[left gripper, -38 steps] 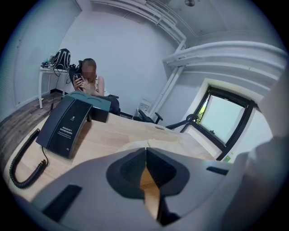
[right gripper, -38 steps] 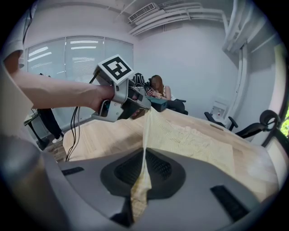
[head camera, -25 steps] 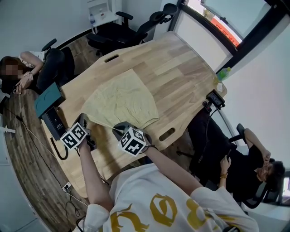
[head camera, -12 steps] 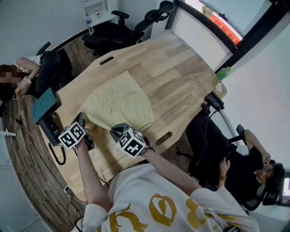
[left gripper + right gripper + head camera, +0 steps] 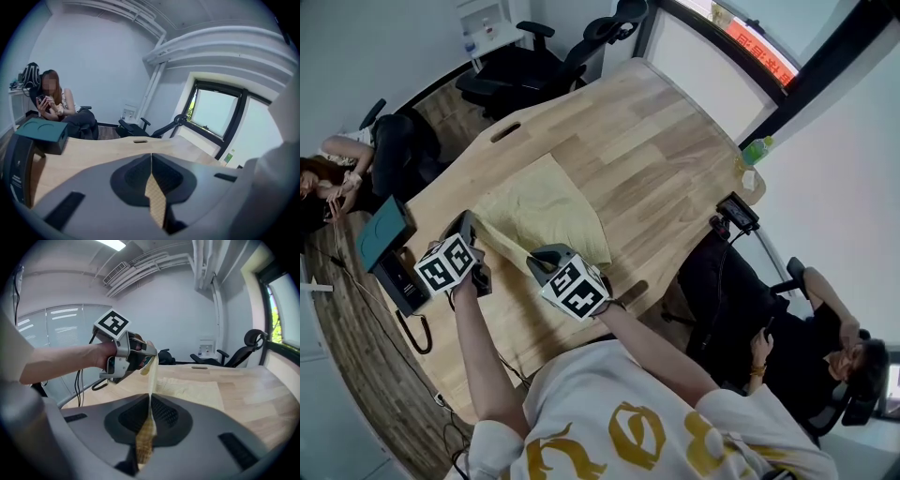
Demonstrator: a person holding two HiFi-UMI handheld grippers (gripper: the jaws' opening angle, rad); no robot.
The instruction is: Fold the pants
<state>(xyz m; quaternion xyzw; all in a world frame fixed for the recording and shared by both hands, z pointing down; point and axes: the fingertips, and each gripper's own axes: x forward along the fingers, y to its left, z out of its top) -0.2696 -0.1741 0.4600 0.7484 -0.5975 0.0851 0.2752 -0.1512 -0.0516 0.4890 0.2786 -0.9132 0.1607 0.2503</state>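
Pale yellow pants [image 5: 542, 208] lie on the wooden table [image 5: 647, 141], their near edge lifted off the wood. My left gripper [image 5: 463, 227] pinches that edge at its left end and my right gripper [image 5: 540, 261] at its right end. In the left gripper view the jaws [image 5: 152, 180] are shut on a strip of yellow cloth [image 5: 157, 202]. In the right gripper view the jaws [image 5: 149, 420] are shut on the same hem, which runs taut up to the left gripper [image 5: 140, 355]. The rest of the pants [image 5: 197, 389] lies flat beyond.
A teal box [image 5: 382, 232] sits on a black stand at the table's left edge, with a seated person [image 5: 342, 173] behind it. A green bottle [image 5: 759, 150] and a black device [image 5: 734, 212] stand at the right edge. Office chairs [image 5: 534, 66] stand beyond the far end.
Both grippers have risen and moved forward over the table, carrying the near edge of the pants. The cloth lying flat now looks shorter.
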